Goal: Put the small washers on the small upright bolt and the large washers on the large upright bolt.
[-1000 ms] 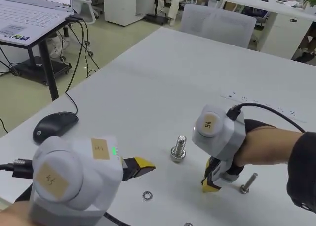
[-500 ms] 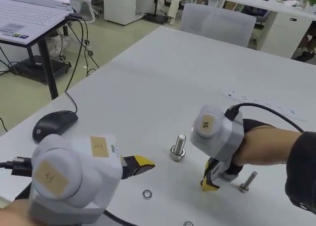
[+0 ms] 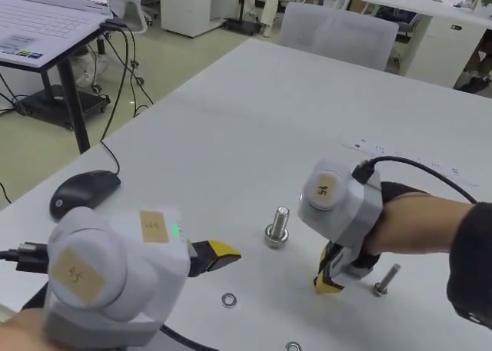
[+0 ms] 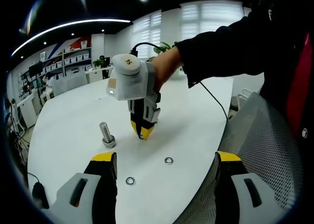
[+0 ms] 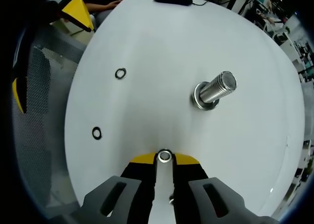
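Down at the near edge of the counter, the left tool hangs released, jaws spread wide, nothing between them. Just ahead a loose washer lies flat, a second loose washer nearer the edge. Next the right tool, clenched on a washer at its tips, low over the counter. It's hardly budged in the last second, so that washer isn't travelling yet. The small bolt sits just beside it, the large bolt stands upright mid-counter. Beyond, a mouse by the left edge.
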